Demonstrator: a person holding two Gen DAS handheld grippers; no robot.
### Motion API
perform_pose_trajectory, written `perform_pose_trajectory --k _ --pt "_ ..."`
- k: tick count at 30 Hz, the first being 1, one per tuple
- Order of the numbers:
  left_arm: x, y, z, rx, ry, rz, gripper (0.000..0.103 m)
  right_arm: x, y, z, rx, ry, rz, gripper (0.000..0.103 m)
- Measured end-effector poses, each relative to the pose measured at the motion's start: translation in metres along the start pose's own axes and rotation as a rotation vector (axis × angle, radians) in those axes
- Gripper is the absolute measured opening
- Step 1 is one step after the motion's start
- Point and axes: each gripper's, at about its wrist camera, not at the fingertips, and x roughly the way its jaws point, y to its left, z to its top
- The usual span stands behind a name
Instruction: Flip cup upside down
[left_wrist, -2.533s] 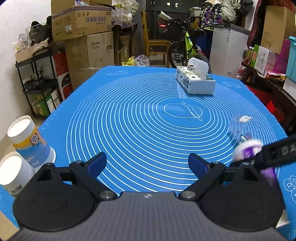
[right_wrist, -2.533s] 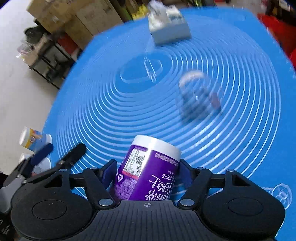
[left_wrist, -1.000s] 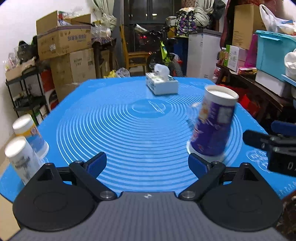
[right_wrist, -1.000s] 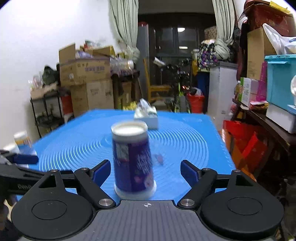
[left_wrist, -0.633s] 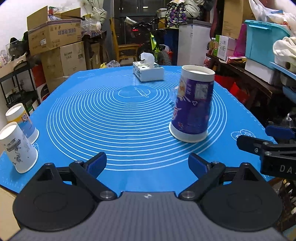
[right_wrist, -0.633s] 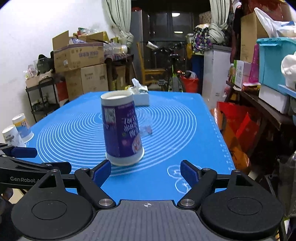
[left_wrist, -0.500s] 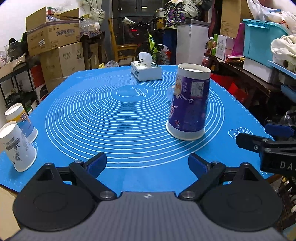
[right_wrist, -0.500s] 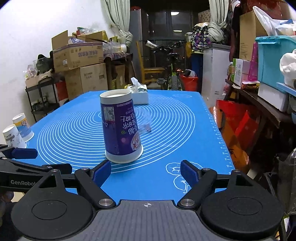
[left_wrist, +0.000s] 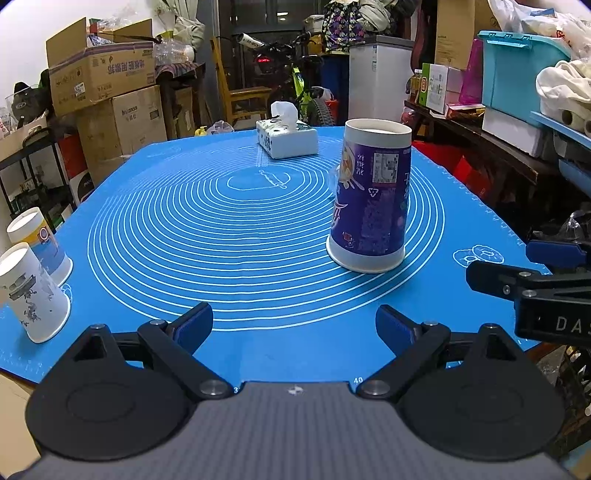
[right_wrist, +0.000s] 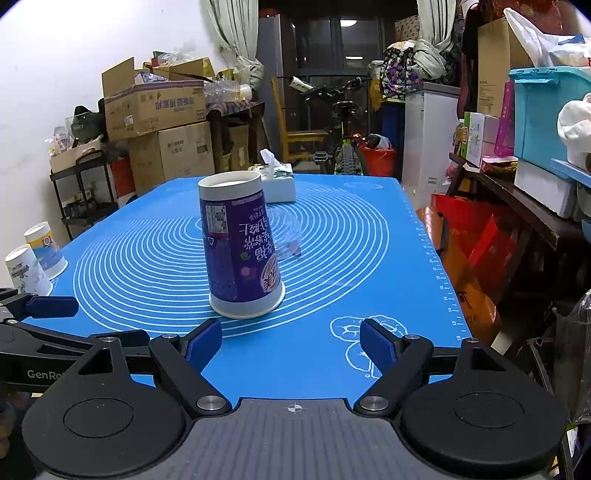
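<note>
A purple paper cup (left_wrist: 371, 195) stands upside down, wide rim down, on the blue mat (left_wrist: 229, 229); it also shows in the right wrist view (right_wrist: 240, 243). My left gripper (left_wrist: 294, 326) is open and empty near the mat's front edge, well short of the cup. My right gripper (right_wrist: 290, 341) is open and empty, just in front of the cup without touching it. A clear plastic cup (right_wrist: 286, 234) lies on the mat behind the purple cup.
Two upside-down paper cups (left_wrist: 35, 291) (left_wrist: 40, 240) stand at the mat's left edge. A tissue box (left_wrist: 287, 138) sits at the far side. Cardboard boxes (left_wrist: 107, 85), a bicycle and shelves with bins surround the table. The right gripper's body (left_wrist: 535, 288) shows at right.
The right gripper carried the purple cup, set it upside down on the mat and let go. Both grippers have since drawn back toward the front edge.
</note>
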Motion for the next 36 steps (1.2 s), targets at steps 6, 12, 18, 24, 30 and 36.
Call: perform_pose_trajectory --k 6,12,18,24,30,36 --pt "0.0008 -0.0023 -0.0007 0.009 0.003 0.0 0.094 -0.0001 -0.0002 0.0 0.0 0.001 0.001 0.084" --pt "0.0008 -0.003 -0.0007 0.011 0.004 0.0 0.094 -0.0002 -0.0001 0.0001 0.0 0.001 0.0 0.084" --pt "0.001 -0.0046 -0.0008 0.017 0.008 -0.001 0.094 0.0004 -0.0004 -0.0014 0.001 0.005 0.0 0.084" --pt "0.0013 -0.005 -0.0008 0.018 0.008 -0.001 0.094 0.0017 -0.0011 -0.005 0.003 0.009 0.001 0.084" --pt "0.0016 -0.0053 -0.0009 0.02 0.009 -0.003 0.094 0.0016 -0.0013 -0.0043 0.003 0.009 0.002 0.084" --pt "0.0021 -0.0067 -0.0025 0.031 0.011 -0.007 0.094 0.0015 -0.0015 -0.0041 0.002 0.01 0.002 0.084"
